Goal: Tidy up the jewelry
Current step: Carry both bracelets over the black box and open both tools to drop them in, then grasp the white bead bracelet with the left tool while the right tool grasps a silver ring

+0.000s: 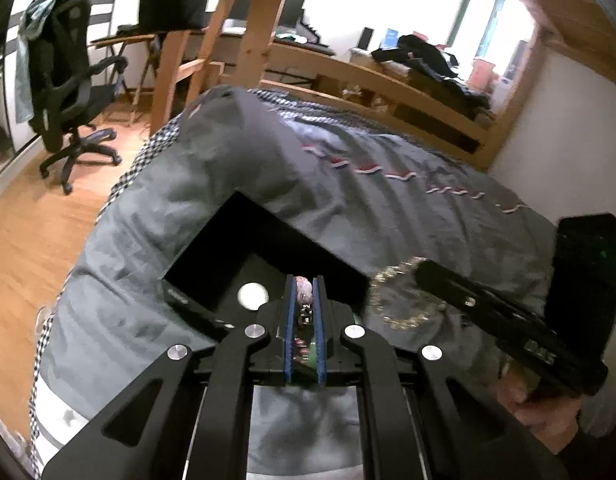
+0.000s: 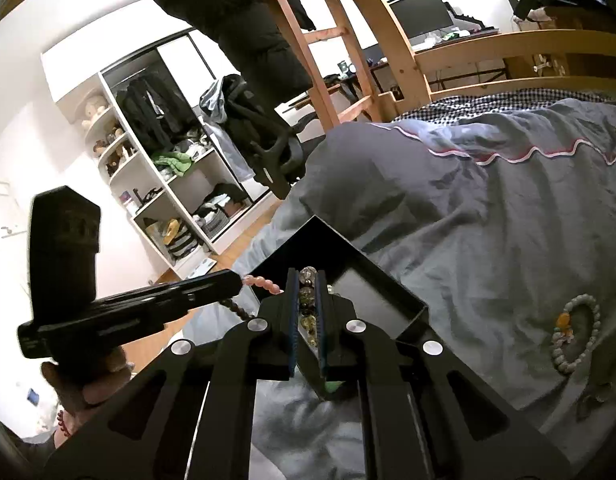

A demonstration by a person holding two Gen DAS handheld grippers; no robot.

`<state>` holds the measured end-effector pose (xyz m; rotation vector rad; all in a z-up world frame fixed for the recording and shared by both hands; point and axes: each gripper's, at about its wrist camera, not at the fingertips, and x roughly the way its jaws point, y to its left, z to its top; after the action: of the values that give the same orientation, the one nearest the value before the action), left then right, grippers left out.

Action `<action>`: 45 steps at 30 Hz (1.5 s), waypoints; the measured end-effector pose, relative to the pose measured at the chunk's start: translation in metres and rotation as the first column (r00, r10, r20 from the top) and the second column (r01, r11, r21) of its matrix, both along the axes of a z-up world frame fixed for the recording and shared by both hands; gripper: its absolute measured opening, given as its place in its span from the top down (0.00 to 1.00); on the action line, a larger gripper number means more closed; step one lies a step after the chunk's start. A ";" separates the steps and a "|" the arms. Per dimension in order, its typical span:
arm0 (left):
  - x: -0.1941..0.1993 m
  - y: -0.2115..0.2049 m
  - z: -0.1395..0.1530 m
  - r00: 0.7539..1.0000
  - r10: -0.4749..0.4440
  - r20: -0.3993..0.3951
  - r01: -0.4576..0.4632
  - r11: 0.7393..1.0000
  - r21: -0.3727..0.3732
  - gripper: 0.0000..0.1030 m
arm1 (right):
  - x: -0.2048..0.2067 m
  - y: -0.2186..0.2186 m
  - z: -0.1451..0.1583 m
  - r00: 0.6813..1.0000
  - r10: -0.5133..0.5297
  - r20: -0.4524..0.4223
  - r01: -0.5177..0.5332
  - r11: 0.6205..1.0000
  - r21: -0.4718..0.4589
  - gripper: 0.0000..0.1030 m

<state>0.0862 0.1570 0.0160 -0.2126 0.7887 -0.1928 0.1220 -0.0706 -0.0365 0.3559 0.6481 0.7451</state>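
Note:
An open black jewelry box [image 1: 212, 268] lies on the grey bed cover; it also shows in the right wrist view [image 2: 387, 280]. My left gripper [image 1: 304, 284] is shut on a pink bead bracelet [image 1: 304, 292] over the box. In the right wrist view the left gripper's finger [image 2: 180, 296] holds the pink bead bracelet [image 2: 264, 283], which hangs by the box edge. My right gripper [image 2: 308, 276] is shut on a bracelet of clear and amber beads [image 2: 308, 296] over the box. In the left wrist view the right gripper [image 1: 423, 270] carries a blurred golden bracelet [image 1: 403, 300].
A pale green bead bracelet [image 2: 575, 332] lies on the grey cover [image 2: 487, 220] to the right of the box. A white disc [image 1: 252, 294] sits inside the box. A black office chair [image 1: 68, 92], a wooden ladder [image 1: 244, 32] and an open wardrobe [image 2: 168, 184] stand beyond the bed.

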 end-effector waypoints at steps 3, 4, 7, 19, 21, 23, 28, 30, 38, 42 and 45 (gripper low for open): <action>0.003 0.009 -0.002 1.000 0.015 -0.001 -0.015 1.000 -0.018 0.92 | -0.002 0.007 -0.003 1.000 0.006 -0.004 -0.006 1.000 -0.001 0.92; 0.004 0.011 -0.001 1.000 0.017 0.004 -0.017 0.999 -0.027 0.92 | -0.003 0.009 -0.004 1.000 0.006 -0.003 -0.006 1.000 -0.003 0.92; 0.008 0.014 0.002 1.000 0.011 0.017 -0.010 0.998 -0.056 0.92 | -0.003 0.014 -0.006 1.000 0.005 0.001 -0.005 1.000 -0.019 0.92; 0.023 0.007 0.006 1.000 -0.006 0.026 0.008 0.998 -0.065 0.92 | 0.004 0.020 -0.019 1.000 -0.012 -0.013 0.011 0.999 -0.036 0.92; 0.022 0.007 0.010 0.999 -0.003 0.038 0.005 0.997 -0.072 0.92 | 0.004 0.020 -0.020 1.000 -0.013 -0.017 0.013 0.999 -0.037 0.92; 0.019 0.006 0.013 0.999 -0.009 0.052 0.013 0.998 -0.067 0.92 | 0.005 0.021 -0.022 1.000 -0.011 -0.021 0.010 0.999 -0.041 0.92; 0.019 -0.002 0.009 0.999 -0.013 0.049 0.014 1.000 -0.023 0.92 | 0.005 0.025 -0.027 1.000 -0.003 -0.026 0.001 0.998 -0.061 0.92; 0.020 -0.002 0.006 0.999 -0.007 0.041 0.008 1.000 -0.012 0.92 | 0.007 0.026 -0.029 1.000 -0.004 -0.030 0.002 0.998 -0.064 0.92; 0.020 0.006 0.005 0.999 0.038 0.028 -0.038 0.999 -0.005 0.65 | 0.008 0.032 -0.036 0.999 -0.001 -0.046 -0.004 0.994 -0.113 0.90; 0.014 0.012 0.010 0.994 0.088 0.070 -0.090 0.996 0.023 0.30 | 0.003 0.040 -0.035 1.000 0.005 -0.011 -0.007 0.984 -0.179 0.54; 0.014 0.016 0.011 0.993 0.089 0.072 -0.089 0.996 0.004 0.23 | -0.003 0.038 -0.031 0.999 -0.020 0.036 0.026 0.980 -0.195 0.11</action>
<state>0.1000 0.1725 0.0270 -0.2325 0.7068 -0.1130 0.1195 -0.0326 -0.0675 0.1698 0.6781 0.6576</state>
